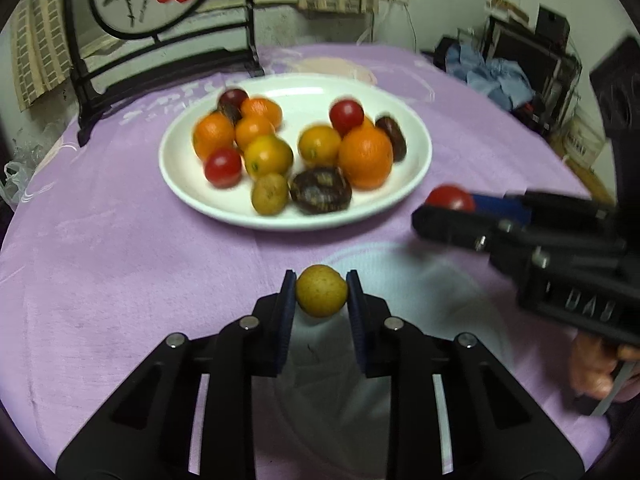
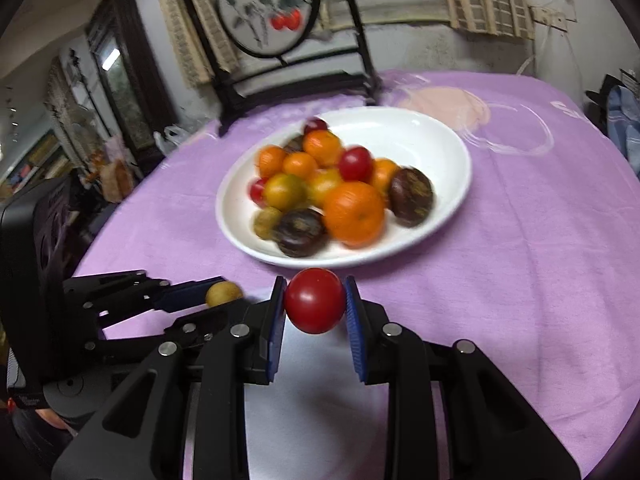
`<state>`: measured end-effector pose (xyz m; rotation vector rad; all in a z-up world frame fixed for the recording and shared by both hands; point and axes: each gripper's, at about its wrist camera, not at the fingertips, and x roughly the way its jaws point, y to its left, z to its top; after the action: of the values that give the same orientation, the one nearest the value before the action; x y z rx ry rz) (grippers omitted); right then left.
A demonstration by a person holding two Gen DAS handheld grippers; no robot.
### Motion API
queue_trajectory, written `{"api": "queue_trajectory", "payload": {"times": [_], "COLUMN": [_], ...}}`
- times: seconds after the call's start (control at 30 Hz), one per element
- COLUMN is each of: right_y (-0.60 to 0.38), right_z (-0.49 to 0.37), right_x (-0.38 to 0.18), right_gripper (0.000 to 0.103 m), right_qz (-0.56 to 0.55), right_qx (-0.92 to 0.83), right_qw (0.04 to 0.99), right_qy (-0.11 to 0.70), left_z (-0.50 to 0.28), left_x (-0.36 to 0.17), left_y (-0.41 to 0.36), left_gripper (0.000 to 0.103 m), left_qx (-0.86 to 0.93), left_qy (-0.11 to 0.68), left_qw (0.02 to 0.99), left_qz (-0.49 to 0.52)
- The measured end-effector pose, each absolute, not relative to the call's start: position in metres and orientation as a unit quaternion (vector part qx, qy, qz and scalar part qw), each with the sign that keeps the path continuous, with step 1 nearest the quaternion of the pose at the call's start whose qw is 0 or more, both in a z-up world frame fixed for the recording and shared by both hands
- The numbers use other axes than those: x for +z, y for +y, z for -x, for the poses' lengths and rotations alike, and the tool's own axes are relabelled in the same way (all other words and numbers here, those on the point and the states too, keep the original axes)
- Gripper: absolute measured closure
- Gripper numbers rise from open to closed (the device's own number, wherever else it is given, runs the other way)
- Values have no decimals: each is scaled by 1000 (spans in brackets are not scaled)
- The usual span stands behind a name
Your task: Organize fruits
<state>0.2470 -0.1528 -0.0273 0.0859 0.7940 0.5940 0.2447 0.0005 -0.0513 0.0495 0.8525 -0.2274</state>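
A: Entry, left side. What is in your left hand-held gripper [image 1: 321, 291]?

B: A small round fruit [image 1: 321, 290], yellow-brown, skin matt and finely speckled. The two ribbed blue pads [image 1: 286, 304] press on its sides, so it is clamped. It is held above the desk [image 1: 120, 264], on the near side of the plate [image 1: 420, 148].

A: And the right hand-held gripper [image 2: 315, 301]?

B: Clamped on a cherry tomato [image 2: 314, 300], smooth, glossy, deep red, nearly spherical. It sits between the blue pads just in front of the plate's near rim.

A: Plate contents?

B: White glazed plate, shallow and oval in these views. On it: a large orange [image 1: 365, 157] with dimpled peel, several smaller orange citrus, two more red tomatoes, another speckled yellow-brown fruit [image 1: 270, 194], and dark brown-purple wrinkled fruits [image 1: 321, 190]. Edges are blurred.

A: Surface?

B: Lilac cloth [image 2: 520, 288], soft weave, lightly creased, covering the desk. A black frame with a round painted panel [image 2: 266, 4] stands upright behind the plate.
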Motion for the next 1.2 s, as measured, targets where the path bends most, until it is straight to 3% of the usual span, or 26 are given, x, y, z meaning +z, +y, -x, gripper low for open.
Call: {"api": "queue_trajectory", "payload": {"times": [0.17, 0.67, 0.7, 0.77, 0.8, 0.83, 1.0, 1.07, 1.13, 1.2], "right_y": [-147, -127, -127, -129, -131, -133, -141, -146, -151, -156], "right_z": [-260, -336, -336, -334, -332, -329, -318, -312, -304, -290], "right_x": [-7, -22, -22, -20, -19, -16, -6, -7, -8, -9], "right_gripper": [74, 74, 70, 48, 40, 40, 32, 22, 3, 2], "right_qz": [-47, -42, -43, -50, -53, -53, -53, -58, -62, -57], "right_qx": [266, 247, 250, 249, 245, 243, 240, 237, 241, 244], "right_qw": [910, 914, 914, 915, 918, 921, 921, 919, 914, 913], "right_qy": [316, 318, 316, 314, 308, 300, 304, 310, 320, 322], "left_z": [-257, -356, -356, -352, -348, -345, -330, -320, -305, -290], "left_x": [-22, -25, -25, -23, -21, -18, -3, 0, 0, 0], "left_y": [19, 44, 44, 45, 45, 45, 42, 42, 42, 42], "left_gripper": [77, 77, 76, 50, 28, 22, 12, 10, 9, 6], "left_qx": [-82, 9, 12, 22, 34, 44, 40, 34, 23, 23], "left_qy": [367, 371, 372, 366, 357, 347, 336, 337, 342, 340], "left_qw": [926, 927, 927, 929, 933, 936, 941, 941, 939, 940], "left_qz": [29, 47, 46, 38, 34, 31, 22, 23, 22, 18]}}
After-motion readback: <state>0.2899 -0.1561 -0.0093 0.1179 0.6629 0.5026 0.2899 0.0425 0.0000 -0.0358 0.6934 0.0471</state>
